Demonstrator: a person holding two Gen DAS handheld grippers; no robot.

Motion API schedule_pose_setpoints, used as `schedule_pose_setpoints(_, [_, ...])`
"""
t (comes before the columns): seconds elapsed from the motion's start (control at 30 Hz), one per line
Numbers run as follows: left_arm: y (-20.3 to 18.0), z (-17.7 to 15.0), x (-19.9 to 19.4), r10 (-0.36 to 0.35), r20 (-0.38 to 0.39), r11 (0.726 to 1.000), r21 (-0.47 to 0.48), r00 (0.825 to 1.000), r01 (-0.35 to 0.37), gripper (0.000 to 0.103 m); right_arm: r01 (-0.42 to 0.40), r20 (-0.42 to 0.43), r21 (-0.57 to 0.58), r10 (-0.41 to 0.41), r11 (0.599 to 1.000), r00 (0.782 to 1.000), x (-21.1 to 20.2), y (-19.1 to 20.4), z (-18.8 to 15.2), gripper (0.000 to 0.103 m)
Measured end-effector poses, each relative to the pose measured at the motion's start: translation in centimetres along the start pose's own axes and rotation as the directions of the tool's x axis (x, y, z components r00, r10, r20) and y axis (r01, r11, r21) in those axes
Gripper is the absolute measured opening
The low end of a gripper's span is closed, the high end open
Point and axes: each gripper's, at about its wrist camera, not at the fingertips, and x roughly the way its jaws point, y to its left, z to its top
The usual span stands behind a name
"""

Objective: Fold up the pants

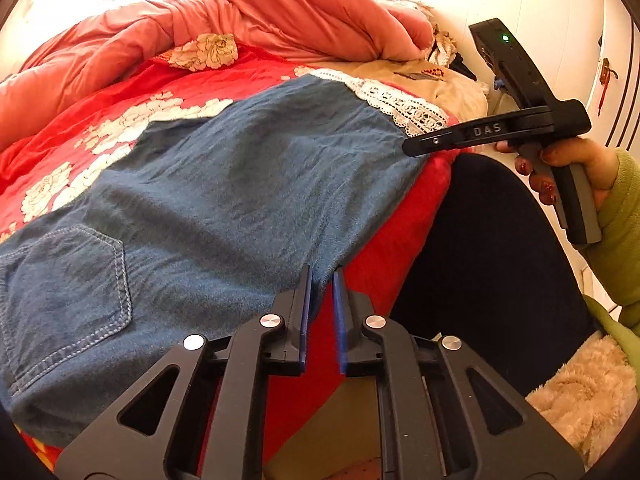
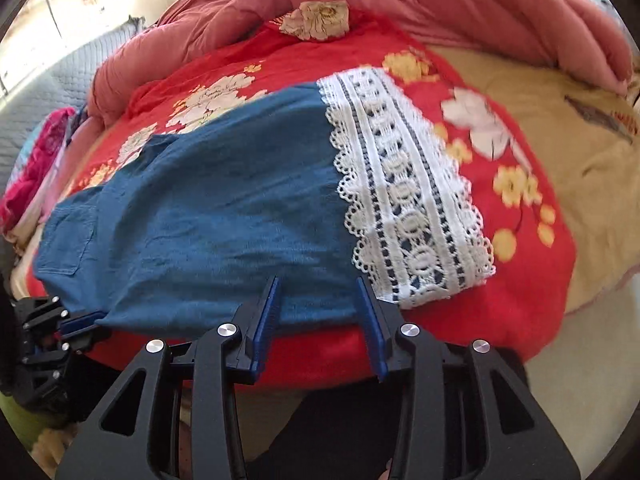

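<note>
On my left, the left gripper (image 1: 322, 276) had its blue pads pinched on the near edge of the pants (image 1: 224, 184), a fold of denim caught between them. The pants lay spread across the red floral blanket (image 2: 320, 60), back pocket (image 1: 80, 280) at the left, white lace hem (image 2: 404, 200) at the right. Toward that end, my right gripper (image 2: 318, 288) stood with jaws parted at the pants' near edge, nothing pressed between them. Behind, a pink quilt (image 1: 280, 8) was heaped.
</note>
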Motion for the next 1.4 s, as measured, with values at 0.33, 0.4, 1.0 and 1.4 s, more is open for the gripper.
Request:
schedule_pose_setpoints(0.33, [1.7, 0.9, -4.1, -0.042, 0.062, 0.998, -0.043, 0.997, 0.044, 0.023, -0.106, 0.092, 0.022, 0.104, 0.994, 0.99, -3.0, -0.2, 0.3, 0.047])
schedule_pose_setpoints(0.4, [2.6, 2.2, -5.9, -0.001, 0.099, 0.999, -0.047, 0.995, 0.006, 0.031, -0.121, 0.15, 0.016, 0.117, 0.993, 0.982, -4.3, -0.1, 1.1, 0.05])
schedule_pose_setpoints(1.0, [14.6, 13.3, 5.2, 0.198, -0.145, 0.967, -0.132, 0.97, -0.217, 0.045, -0.019, 0.128, -0.088, 0.031, 0.996, 0.991, 2.3, 2.2, 9.0, 0.068])
schedule_pose_setpoints(1.4, [16.1, 12.4, 6.0, 0.115, -0.049, 0.953, -0.275, 0.992, -0.124, 0.003, -0.017, 0.115, -0.032, 0.02, 0.999, 0.993, 4.1, 0.2, 7.4, 0.072])
